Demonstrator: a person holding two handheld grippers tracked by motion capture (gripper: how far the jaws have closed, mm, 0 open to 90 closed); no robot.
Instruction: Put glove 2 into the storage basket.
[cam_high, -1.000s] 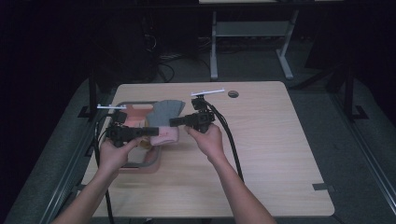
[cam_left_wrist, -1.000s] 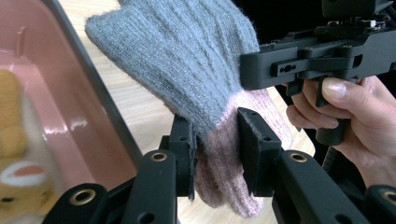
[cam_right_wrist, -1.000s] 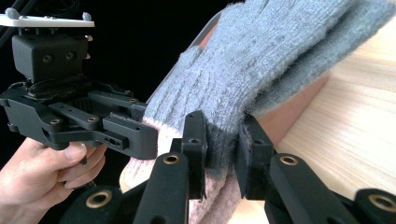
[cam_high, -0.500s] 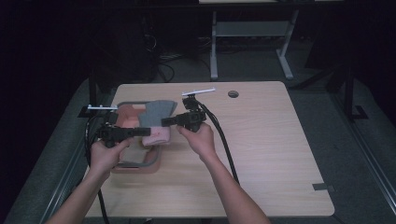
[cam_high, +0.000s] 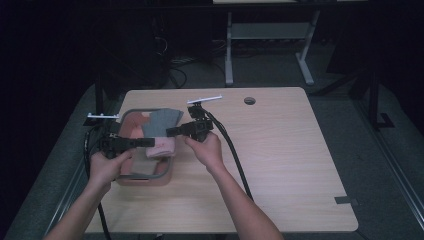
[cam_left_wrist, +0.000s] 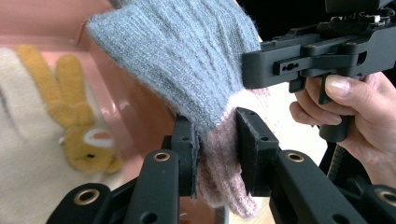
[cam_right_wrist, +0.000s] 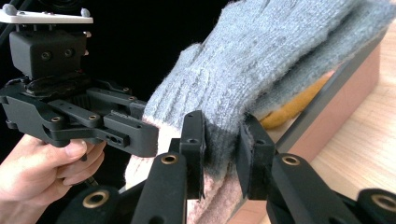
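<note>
- A bin (cam_high: 165, 174) sits on the surface (cam_high: 290, 165), near its left side.
- A glove (cam_high: 161, 131) hangs over the bin's right rim, partly in and partly out.
- The left gripper (cam_high: 150, 142) holds the glove's cuff from the left.
- The right gripper (cam_high: 170, 132) holds the cuff too, just behind the left one.
- A bunny glove (cam_left_wrist: 56, 135) lies inside the bin, under the held one.

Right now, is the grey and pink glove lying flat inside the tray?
No, both grippers pinch the glove at its pink cuff, holding it above the pink tray.
</note>
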